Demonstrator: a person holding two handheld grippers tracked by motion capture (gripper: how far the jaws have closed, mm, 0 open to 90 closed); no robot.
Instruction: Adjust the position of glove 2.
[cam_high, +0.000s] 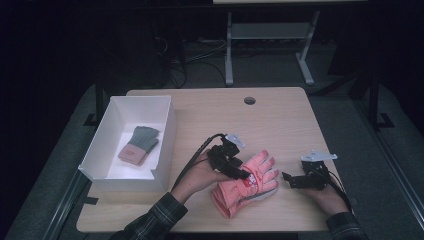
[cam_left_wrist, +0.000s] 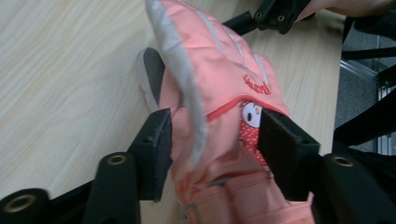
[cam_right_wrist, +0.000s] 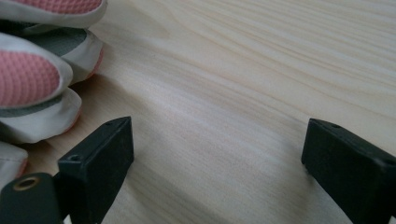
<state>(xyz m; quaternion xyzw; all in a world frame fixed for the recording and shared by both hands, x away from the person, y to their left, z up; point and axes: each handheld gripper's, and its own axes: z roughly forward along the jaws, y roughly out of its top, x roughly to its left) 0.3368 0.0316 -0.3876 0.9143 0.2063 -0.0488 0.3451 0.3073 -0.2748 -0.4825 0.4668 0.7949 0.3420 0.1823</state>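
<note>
Your left tool (cam_left_wrist: 215, 144) half open around pink glove (cam_high: 246, 182), pads not pressing; glove lies on surface (cam_high: 200, 112). Right tool (cam_right_wrist: 217, 154) wide open, empty. One glove (cam_high: 139, 145) already in box (cam_high: 167, 125); pink one left.

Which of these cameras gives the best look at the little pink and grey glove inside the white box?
The high view shows it best: the small pink and grey glove lies whole on the floor of the white box, seen from above. The left gripper view and the right gripper view look at the big pink ski glove and the table instead.
</note>
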